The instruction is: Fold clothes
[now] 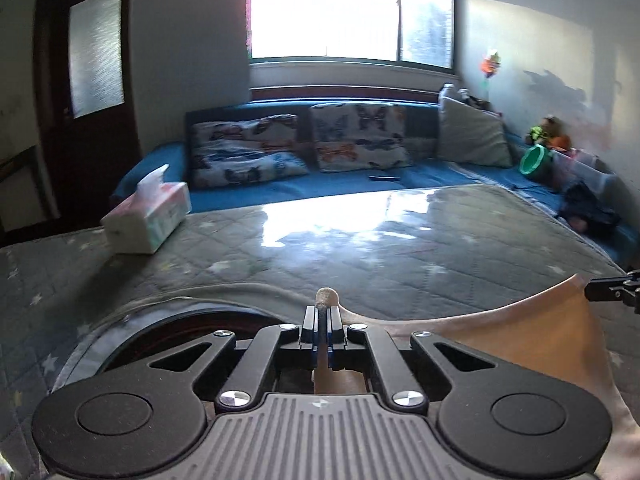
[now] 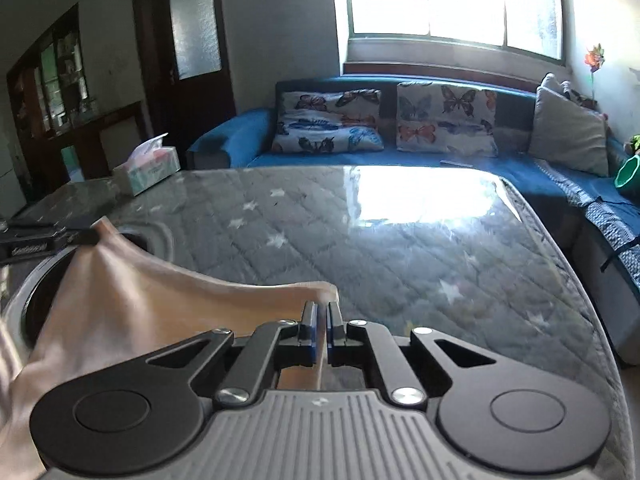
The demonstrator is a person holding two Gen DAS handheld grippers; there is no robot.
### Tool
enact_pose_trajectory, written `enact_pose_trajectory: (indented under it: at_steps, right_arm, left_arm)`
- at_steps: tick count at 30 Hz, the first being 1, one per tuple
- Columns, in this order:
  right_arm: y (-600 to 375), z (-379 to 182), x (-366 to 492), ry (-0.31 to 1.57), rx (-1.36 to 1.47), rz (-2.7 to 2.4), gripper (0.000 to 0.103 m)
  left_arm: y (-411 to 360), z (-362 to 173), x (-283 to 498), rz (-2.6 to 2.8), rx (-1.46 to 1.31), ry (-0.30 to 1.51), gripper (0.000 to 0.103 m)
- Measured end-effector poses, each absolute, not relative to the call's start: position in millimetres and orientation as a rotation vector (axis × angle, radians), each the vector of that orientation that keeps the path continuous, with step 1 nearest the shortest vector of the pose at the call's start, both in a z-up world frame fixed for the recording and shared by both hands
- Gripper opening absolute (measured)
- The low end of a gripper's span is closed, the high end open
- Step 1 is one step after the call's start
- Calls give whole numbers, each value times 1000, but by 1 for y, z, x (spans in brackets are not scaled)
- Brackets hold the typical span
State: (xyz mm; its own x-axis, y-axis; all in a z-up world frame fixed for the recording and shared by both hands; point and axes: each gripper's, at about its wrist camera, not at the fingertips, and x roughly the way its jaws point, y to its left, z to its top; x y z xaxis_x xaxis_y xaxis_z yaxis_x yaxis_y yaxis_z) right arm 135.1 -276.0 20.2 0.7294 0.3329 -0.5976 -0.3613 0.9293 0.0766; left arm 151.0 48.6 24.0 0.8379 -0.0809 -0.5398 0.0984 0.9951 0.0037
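Pinching the pinkish garment with your left gripper and right gripper, both clenched on its top edge, you hold it above the quilted table, so carry both corners evenly toward twelve o'clock, keeping that edge taut.

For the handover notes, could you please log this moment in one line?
left gripper: shut on pink garment | right gripper: shut on pink garment | garment stretched between them above table

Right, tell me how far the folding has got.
Done: both claws have taken hold. The left claw and right claw are each shut on an edge of the beige garment. In hand: it hangs stretched between them above the quilted table. Left: no fold shows yet; it must be laid down and folded.
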Motion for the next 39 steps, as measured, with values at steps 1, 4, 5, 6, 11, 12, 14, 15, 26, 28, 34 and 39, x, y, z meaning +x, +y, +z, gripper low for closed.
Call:
enact_pose_trajectory:
  at_steps: [1, 4, 5, 6, 11, 12, 14, 15, 26, 28, 34, 39]
  right_arm:
    - [-274, 18, 141, 652, -42, 376, 5]
    - [-273, 10, 153, 690, -10, 388, 9]
    - [-271, 11, 151, 692, -18, 402, 9]
    - [-269, 11, 149, 694, -26, 415, 9]
    - [-255, 12, 127, 708, -88, 515, 19]
    - [-252, 11, 121, 715, -97, 535, 19]
    - [-246, 8, 111, 731, -119, 576, 24]
    - [-242, 7, 107, 736, -130, 587, 28]
    - [-229, 0, 62, 761, -201, 677, 34]
    - [-228, 0, 53, 757, -214, 688, 35]
    - [-224, -2, 24, 754, -262, 720, 35]
    - [-222, -7, 0, 752, -335, 731, 36]
  left_arm:
    - [51, 21, 154, -88, 28, 579, 4]
    - [57, 11, 164, -72, 26, 611, 5]
    - [58, 8, 166, -68, 26, 625, 5]
    - [60, 5, 167, -67, 26, 636, 6]
    - [69, -4, 165, -32, 25, 673, 11]
    - [70, -3, 160, -25, 20, 675, 14]
    - [72, 1, 148, -37, 7, 670, 18]
    - [72, 4, 140, -50, -1, 665, 18]
    - [51, 7, 31, -310, -45, 683, 18]
    - [50, 2, 22, -316, -42, 694, 18]
    - [63, -13, 7, -257, -51, 738, 17]
    - [75, -14, -1, -235, -76, 734, 17]
